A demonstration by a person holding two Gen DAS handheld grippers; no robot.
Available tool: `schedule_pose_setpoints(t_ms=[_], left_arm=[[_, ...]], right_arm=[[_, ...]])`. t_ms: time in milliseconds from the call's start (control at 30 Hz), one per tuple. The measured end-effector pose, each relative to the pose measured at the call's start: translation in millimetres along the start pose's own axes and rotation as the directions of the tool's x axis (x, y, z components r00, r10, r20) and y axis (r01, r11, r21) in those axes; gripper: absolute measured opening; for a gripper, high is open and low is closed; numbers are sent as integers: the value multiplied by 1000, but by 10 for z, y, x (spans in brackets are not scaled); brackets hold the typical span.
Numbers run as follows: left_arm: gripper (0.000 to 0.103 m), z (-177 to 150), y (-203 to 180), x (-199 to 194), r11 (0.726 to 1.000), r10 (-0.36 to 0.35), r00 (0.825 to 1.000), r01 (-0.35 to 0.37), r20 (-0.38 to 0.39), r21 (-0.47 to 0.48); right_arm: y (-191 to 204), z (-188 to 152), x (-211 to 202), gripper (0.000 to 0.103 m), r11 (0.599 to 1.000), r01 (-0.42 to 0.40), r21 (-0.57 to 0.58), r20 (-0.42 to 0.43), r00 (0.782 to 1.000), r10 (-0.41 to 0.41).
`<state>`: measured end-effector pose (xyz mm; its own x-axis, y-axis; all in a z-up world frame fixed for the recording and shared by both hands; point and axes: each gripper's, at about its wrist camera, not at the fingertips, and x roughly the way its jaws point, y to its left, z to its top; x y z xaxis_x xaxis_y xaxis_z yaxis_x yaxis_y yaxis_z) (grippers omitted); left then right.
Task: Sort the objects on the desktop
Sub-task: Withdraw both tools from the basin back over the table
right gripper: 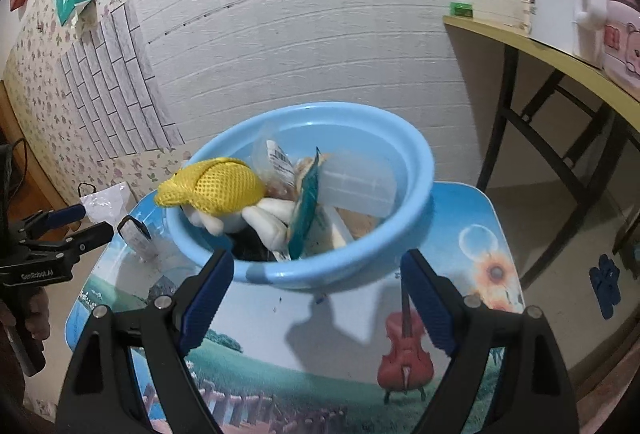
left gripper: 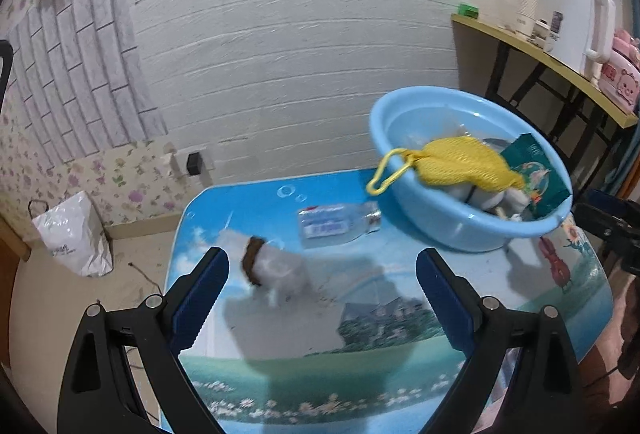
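Hovering both tools spread, empty: left tool (left gripper: 322,266) over blurred brown-capped jar (left gripper: 276,268) near table's (left gripper: 400,354) left edge. Risk: I nudge it off, or clip plastic bottle (left gripper: 338,224) beside basin (left gripper: 460,230).

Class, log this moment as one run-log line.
left gripper: open, empty | right gripper: open, empty | round light-blue plastic basin: part-filled | clear plastic bottle: lying on table

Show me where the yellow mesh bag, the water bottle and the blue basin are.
yellow mesh bag (left gripper: 464,164), left wrist view, middle of mesh.
water bottle (left gripper: 336,224), left wrist view, label.
blue basin (right gripper: 320,274), right wrist view, front wall.
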<state>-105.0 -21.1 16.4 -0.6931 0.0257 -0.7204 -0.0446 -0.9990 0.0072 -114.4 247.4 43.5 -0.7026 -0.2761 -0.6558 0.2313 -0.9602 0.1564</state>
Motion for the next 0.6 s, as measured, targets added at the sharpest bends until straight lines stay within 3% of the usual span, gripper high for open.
schedule_pose_setpoints(t_ms=[200, 600], left_arm=[[95, -108, 193, 12, 999, 15, 1000, -15, -2, -32], [95, -265, 543, 199, 997, 21, 999, -23, -27, -72]], right_arm=[[140, -80, 15, 87, 1000, -6, -17, -42, 999, 5], [760, -221, 261, 87, 983, -103, -153, -135, 987, 83]])
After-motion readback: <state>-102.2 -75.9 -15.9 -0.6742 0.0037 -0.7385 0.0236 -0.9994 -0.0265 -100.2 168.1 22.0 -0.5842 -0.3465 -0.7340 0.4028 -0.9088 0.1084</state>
